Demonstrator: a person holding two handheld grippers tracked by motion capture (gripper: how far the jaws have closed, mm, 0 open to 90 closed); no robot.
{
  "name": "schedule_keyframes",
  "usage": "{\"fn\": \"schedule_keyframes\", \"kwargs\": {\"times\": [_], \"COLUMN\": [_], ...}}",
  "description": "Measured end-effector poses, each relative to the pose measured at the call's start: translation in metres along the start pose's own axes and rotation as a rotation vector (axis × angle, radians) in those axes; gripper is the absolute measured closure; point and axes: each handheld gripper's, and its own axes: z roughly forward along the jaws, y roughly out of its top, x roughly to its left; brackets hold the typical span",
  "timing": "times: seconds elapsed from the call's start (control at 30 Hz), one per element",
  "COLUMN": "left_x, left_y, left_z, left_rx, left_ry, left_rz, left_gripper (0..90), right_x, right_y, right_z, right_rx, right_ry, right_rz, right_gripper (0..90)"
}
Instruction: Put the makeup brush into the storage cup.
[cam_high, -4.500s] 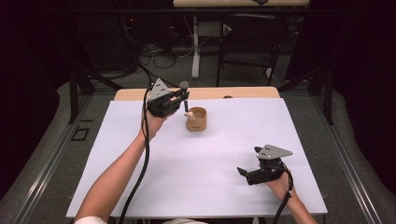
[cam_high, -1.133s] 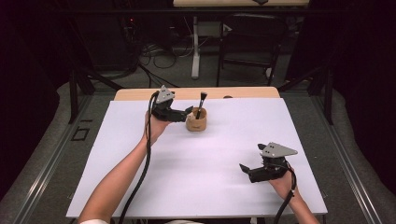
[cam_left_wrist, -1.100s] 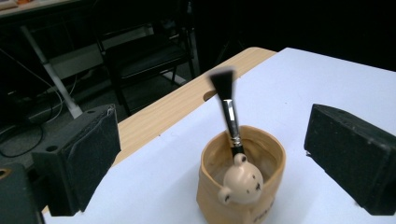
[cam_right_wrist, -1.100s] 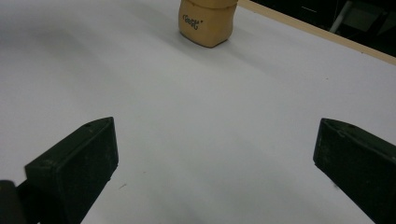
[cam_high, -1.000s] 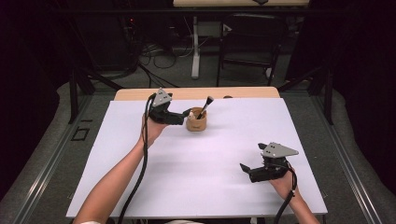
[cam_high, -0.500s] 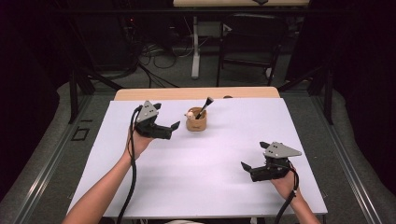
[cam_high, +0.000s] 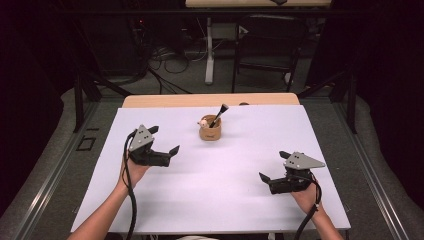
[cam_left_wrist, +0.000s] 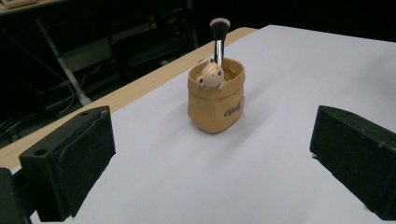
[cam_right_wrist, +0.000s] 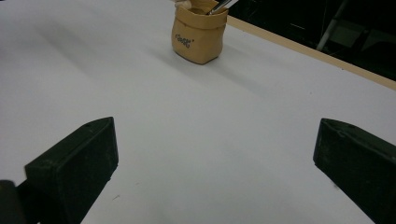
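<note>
The left gripper (cam_high: 161, 142) is held above the white table (cam_high: 230, 200) at the left, its jaws spread wide and empty, pointed toward the tan pot (cam_high: 210, 131) but well apart from it. In the left gripper view the pot (cam_left_wrist: 216, 99) is seen framed between the two black jaws, with the makeup brush (cam_left_wrist: 218, 38) standing in it, bristles up, leaning against the rim beside a small bear figure (cam_left_wrist: 209, 76).

The step in hand is judged to be the withdrawal after the brush has been dropped into the pot. It is done well if the gripper is drawn back level and clear of the rim, so that neither pot nor leaning brush (cam_high: 218, 115) is knocked, and is then brought to rest over bare table.

At the right, the right gripper (cam_high: 272, 166) is held low near the table's front edge, its jaws likewise wide apart and empty; the pot (cam_right_wrist: 199, 33) is seen far ahead in the right gripper view.

Compared with the frame half a second before, the left gripper is found farther back toward the person and lower on the table, the gap to the pot widened. The pot, the brush and the right gripper are unchanged.
</note>
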Motion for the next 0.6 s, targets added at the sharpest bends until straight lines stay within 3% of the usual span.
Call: {"fn": "schedule_keyframes", "kwargs": {"times": [0.27, 0.6], "left_x": [-0.005, -0.015], "left_y": [-0.019, -0.050], "left_z": [-0.020, -0.046], "left_rx": [0.014, 0.021], "left_ry": [0.019, 0.072], "left_rz": [-0.029, -0.067], "left_gripper": [0.1, 0.1], "right_x": [0.000, 0.002], "right_y": [0.000, -0.002], "right_z": [0.000, -0.001], "right_rx": [-0.002, -0.003], "right_ry": [0.002, 0.008], "right_rz": [-0.003, -0.006], "right_gripper": [0.0, 0.0]}}
